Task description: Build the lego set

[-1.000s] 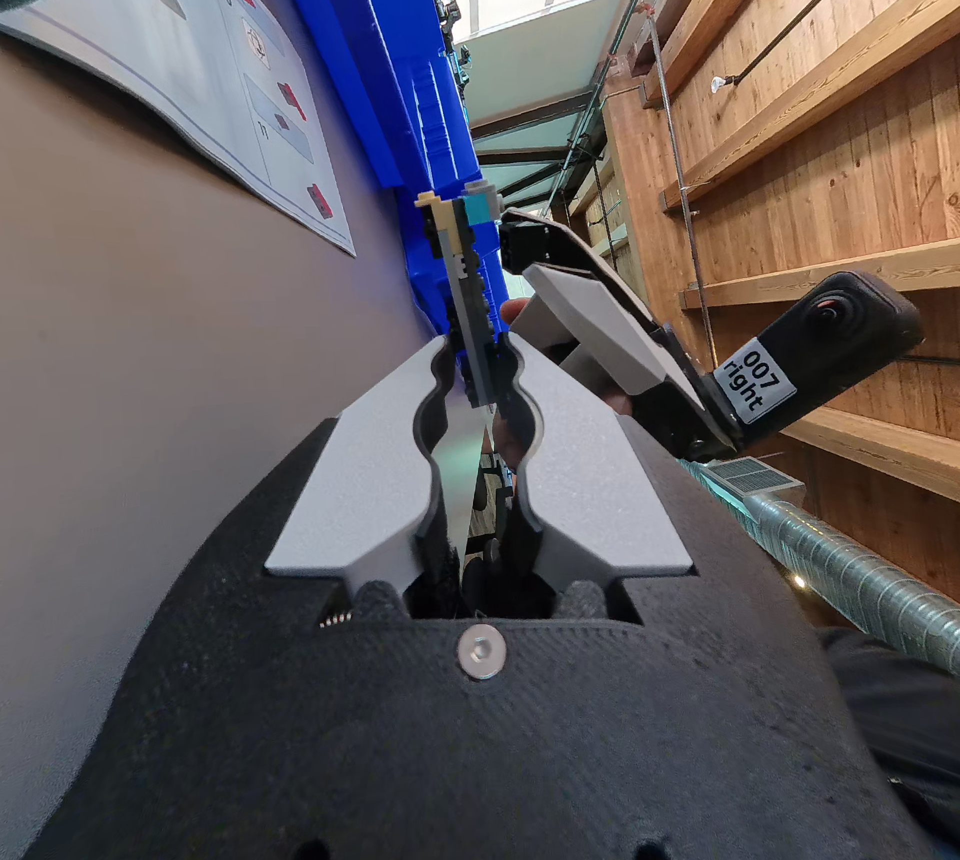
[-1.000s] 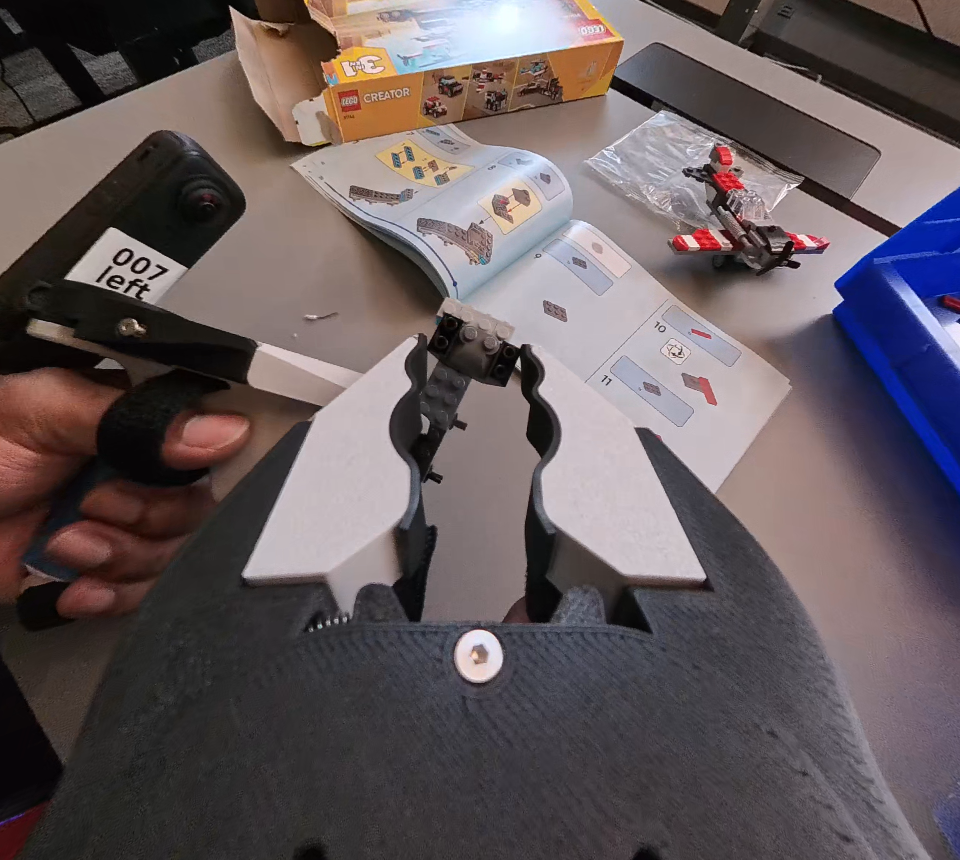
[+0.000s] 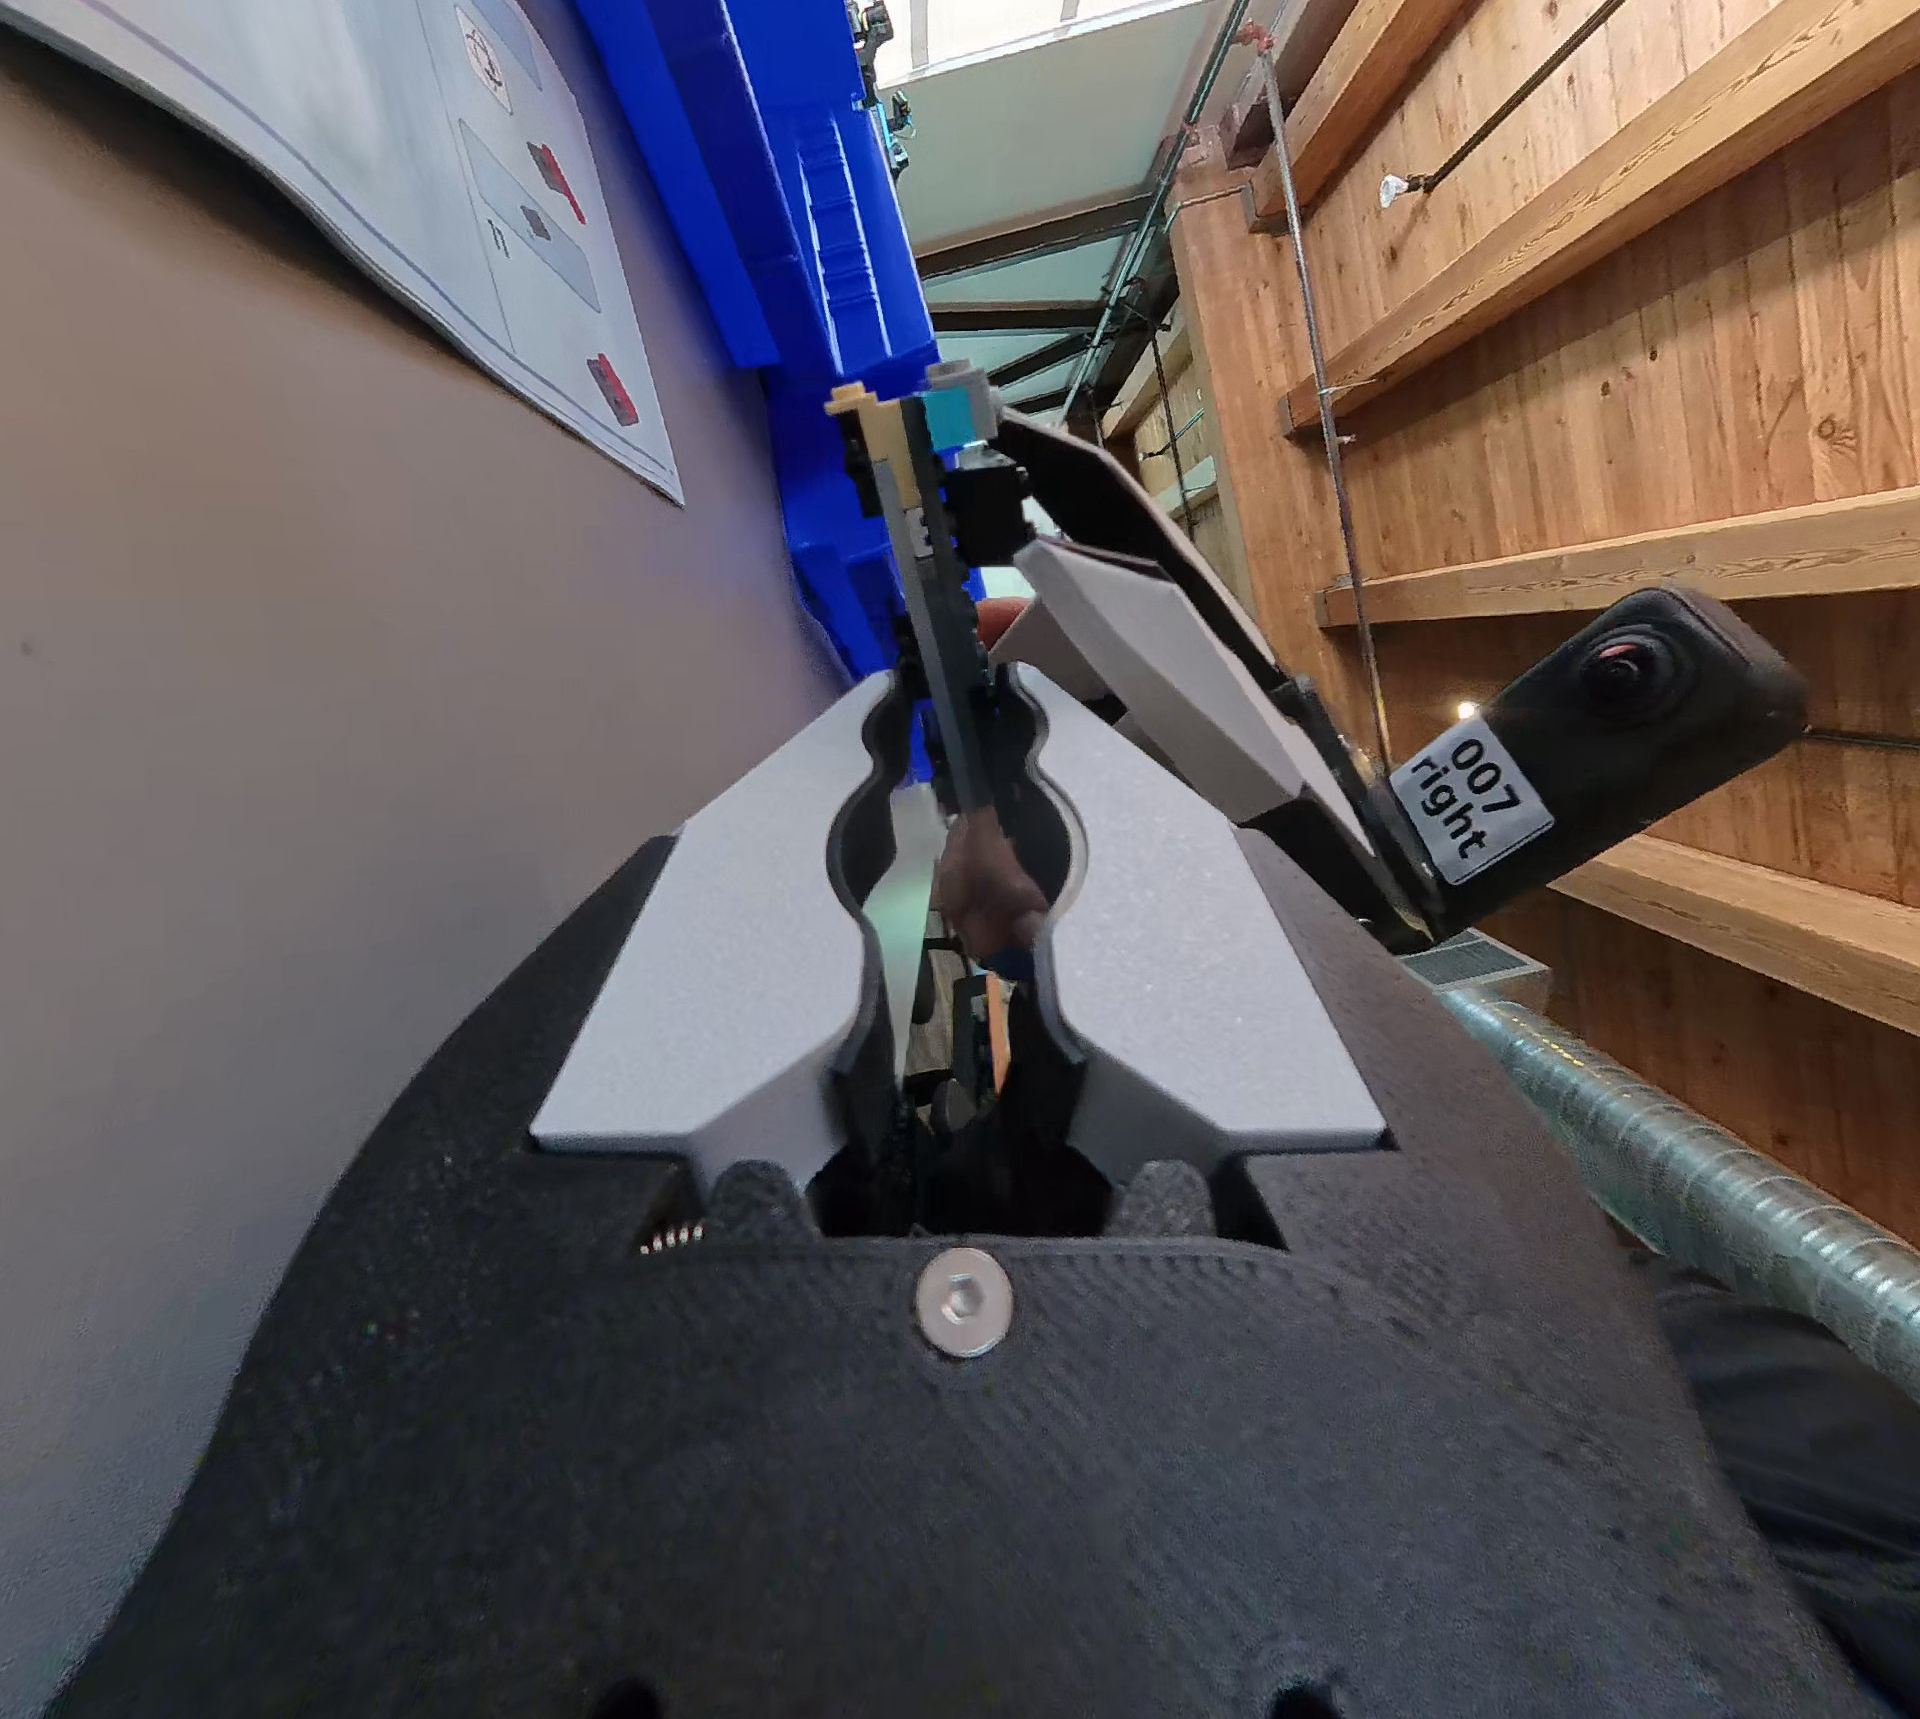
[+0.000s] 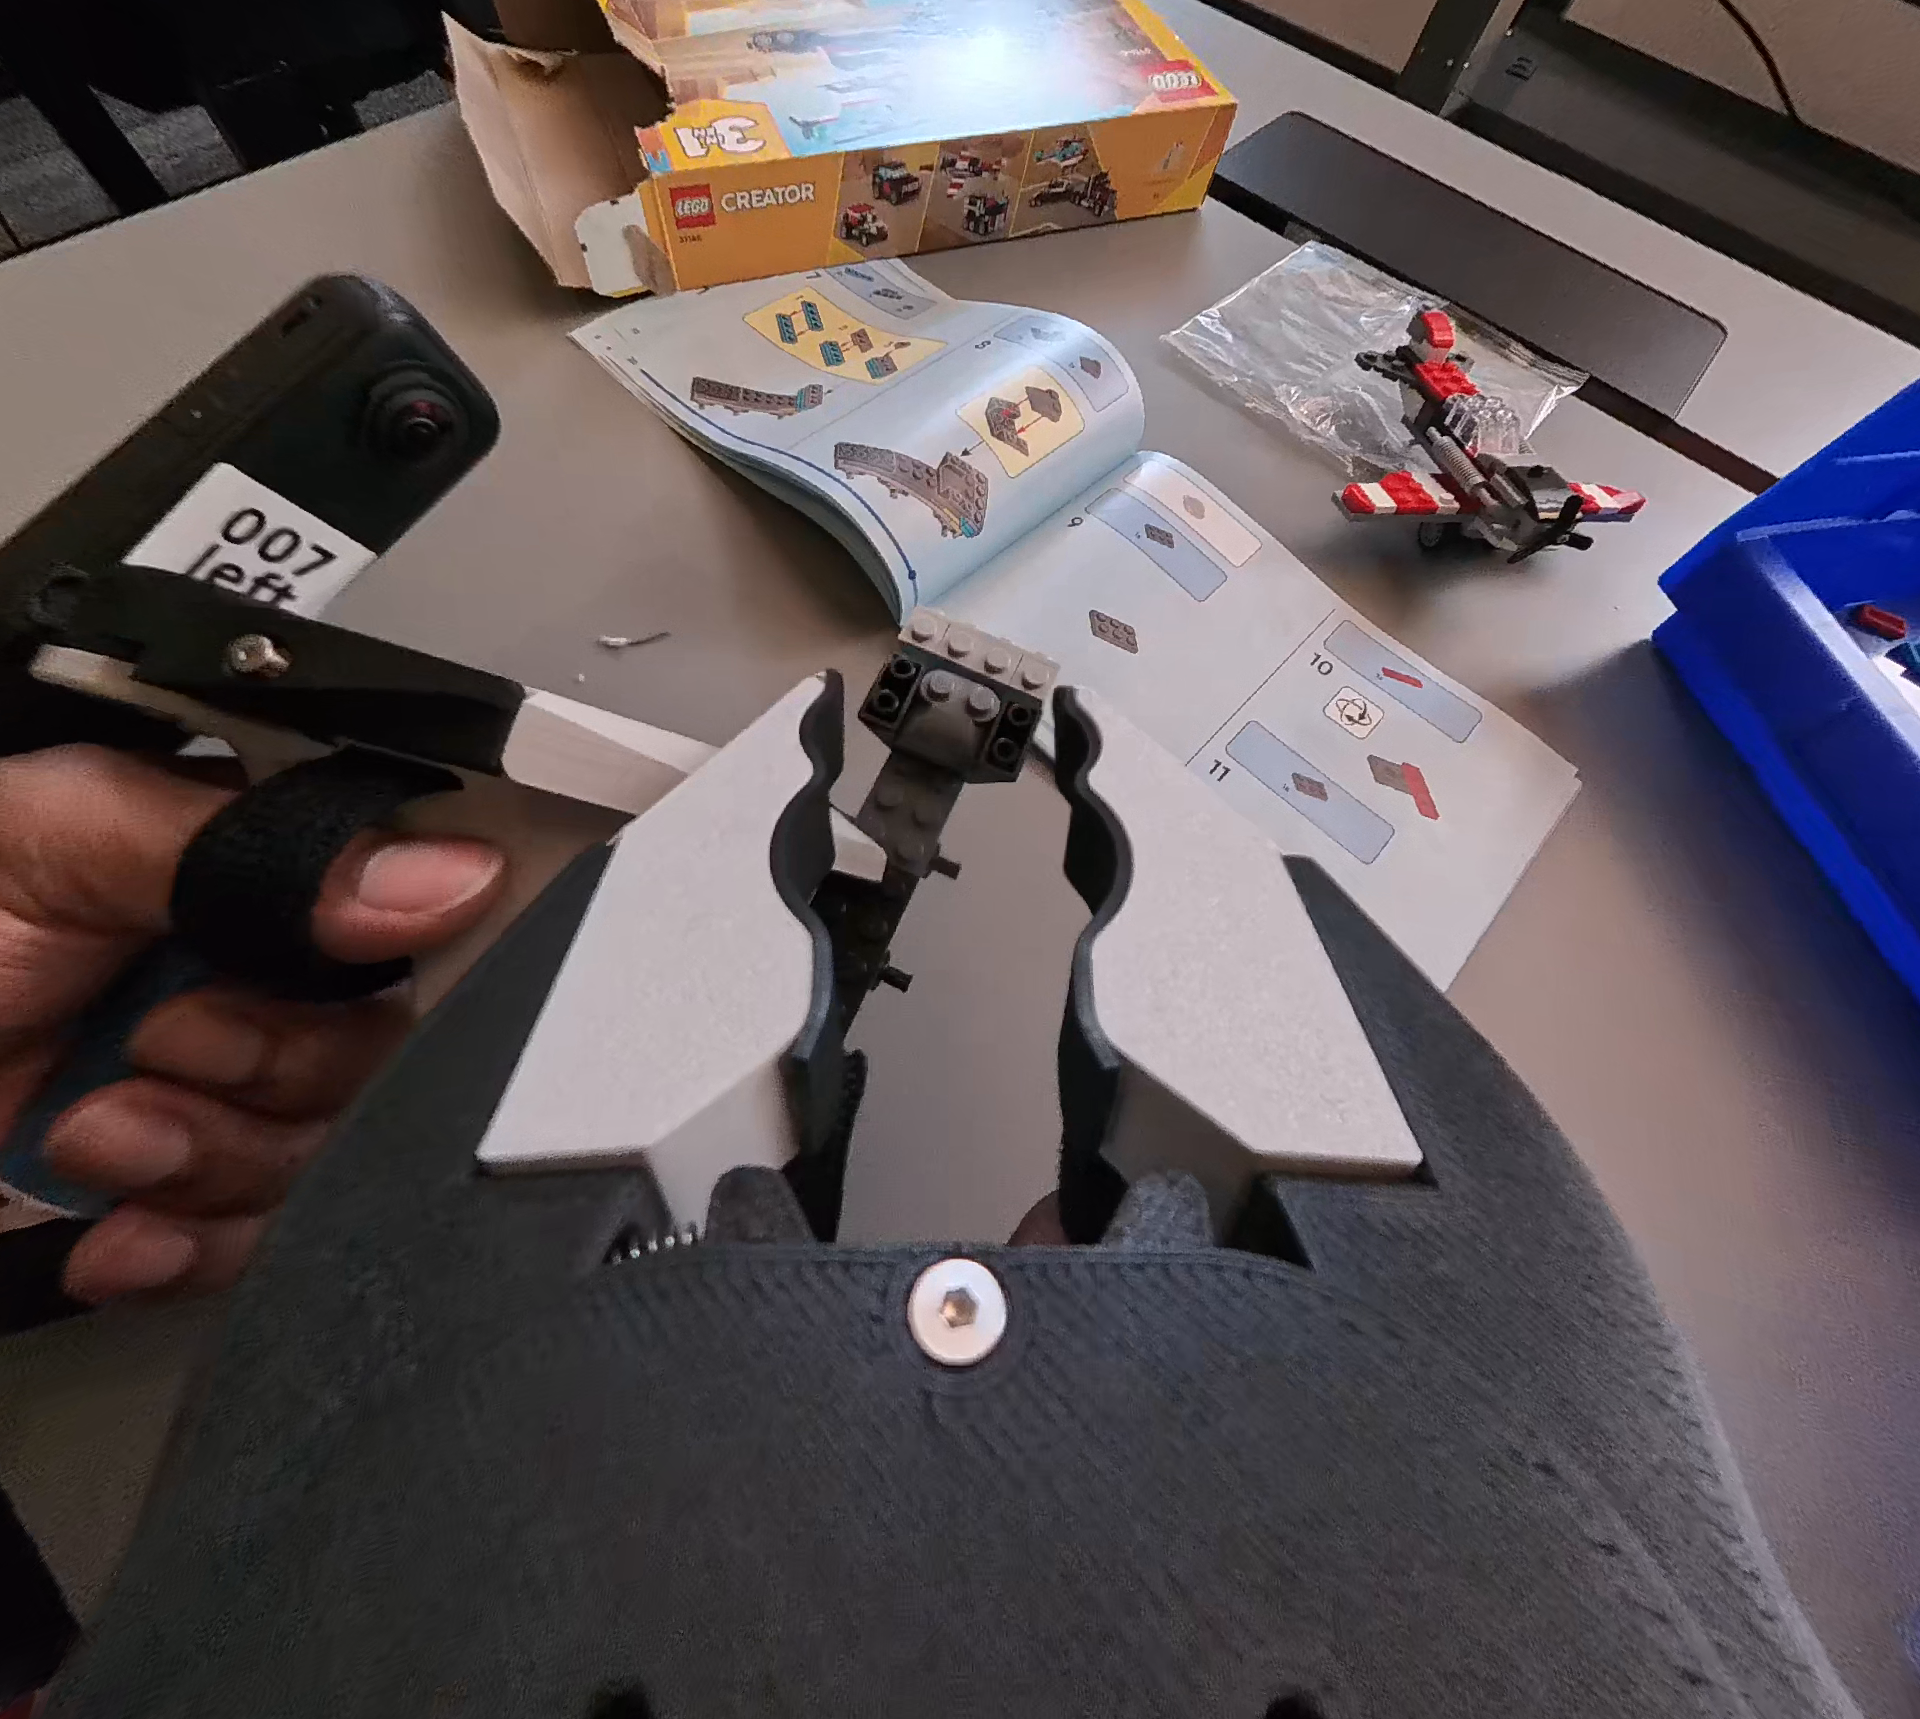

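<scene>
The grey lego assembly (image 3: 940, 630) is being gripped edge-on, clear of the surface (image 4: 1558, 1150), by the left gripper (image 3: 951, 703), its jaws clenched on the long plate. In the right wrist view the right gripper (image 4: 940, 713) is being held with jaws parted around the assembly's studded head (image 4: 956, 713); whether the head is being touched on either side cannot be told. By judgement, a sub-block is being seated or adjusted there: the plate is best being kept rigid while pressure is being applied squarely along the studs, so nothing is being twisted loose. The instruction booklet (image 4: 1039, 474) is lying open behind, beside the box (image 4: 883, 100) and a finished plane (image 4: 1475, 485).
</scene>
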Tool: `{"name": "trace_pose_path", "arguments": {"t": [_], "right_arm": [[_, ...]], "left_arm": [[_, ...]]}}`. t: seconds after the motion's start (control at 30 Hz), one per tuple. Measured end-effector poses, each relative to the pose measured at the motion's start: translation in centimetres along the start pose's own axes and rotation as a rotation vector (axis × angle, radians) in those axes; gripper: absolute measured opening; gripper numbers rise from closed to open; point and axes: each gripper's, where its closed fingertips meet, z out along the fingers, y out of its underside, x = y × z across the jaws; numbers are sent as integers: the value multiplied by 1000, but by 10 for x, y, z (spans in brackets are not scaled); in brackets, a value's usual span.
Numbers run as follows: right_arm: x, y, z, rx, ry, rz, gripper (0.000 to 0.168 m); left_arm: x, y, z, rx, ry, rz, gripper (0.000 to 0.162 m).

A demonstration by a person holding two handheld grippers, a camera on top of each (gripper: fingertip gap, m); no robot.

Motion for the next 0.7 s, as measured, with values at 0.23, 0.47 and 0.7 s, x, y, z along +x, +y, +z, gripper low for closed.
{"name": "trace_pose_path", "arguments": {"t": [0.23, 0.47, 0.7], "right_arm": [[22, -6, -19, 94, 7, 91, 45], [25, 5, -16, 94, -136, 276, 46], [23, 9, -11, 83, -146, 274, 46]], "left_arm": [[5, -1, -1, 9, 60, -64, 15], [6, 3, 2, -10, 58, -49, 16], [6, 7, 4, -29, 39, -14, 16]]}}
